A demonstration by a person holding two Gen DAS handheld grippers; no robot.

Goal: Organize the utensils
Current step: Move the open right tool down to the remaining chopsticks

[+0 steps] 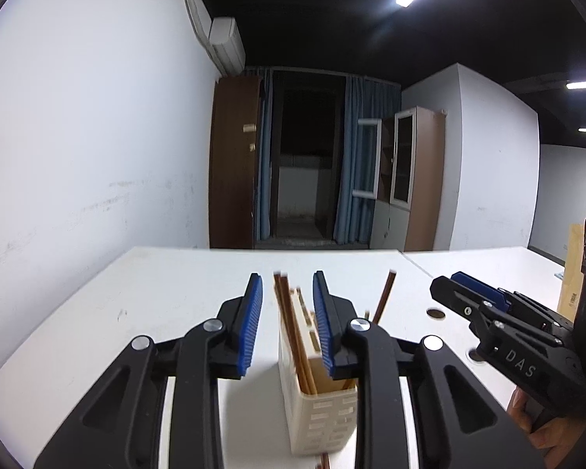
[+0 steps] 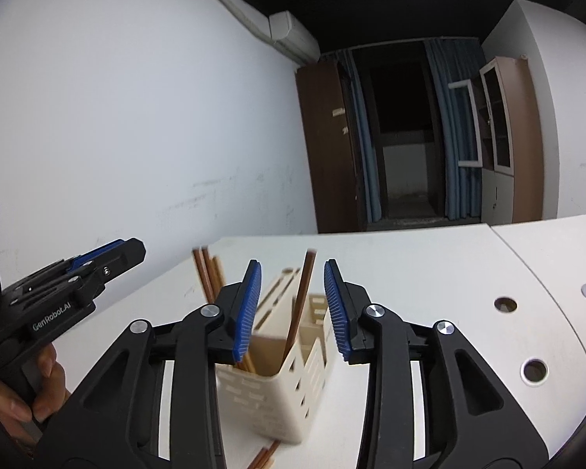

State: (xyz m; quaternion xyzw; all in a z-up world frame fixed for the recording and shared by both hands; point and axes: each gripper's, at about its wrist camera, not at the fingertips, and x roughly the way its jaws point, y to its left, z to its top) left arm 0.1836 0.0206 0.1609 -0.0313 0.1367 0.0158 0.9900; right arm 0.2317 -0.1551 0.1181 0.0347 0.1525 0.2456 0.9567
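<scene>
A cream slotted utensil holder [image 1: 324,418] [image 2: 269,394] stands on the white table [image 1: 156,293] [image 2: 410,258]. A bundle of brown chopsticks [image 1: 289,312] [image 2: 207,273] leans in one compartment. A single chopstick [image 1: 385,297] [image 2: 302,297] stands tilted in another. My left gripper [image 1: 287,277] [image 2: 133,248] is open; the bundle rises between its blue pads, with a gap on each side. My right gripper [image 2: 293,264] [image 1: 449,281] is open too, and the single chopstick stands untouched between its pads. More chopsticks [image 2: 265,457] [image 1: 324,463] lie on the table in front of the holder.
Round cable holes [image 2: 506,304] [image 2: 533,370] [image 1: 435,314] dot the table to the right. A seam splits the tabletop there. A cardboard piece [image 1: 570,273] stands at the far right. A hand [image 2: 39,387] holds the left gripper's handle. White wall runs along the left.
</scene>
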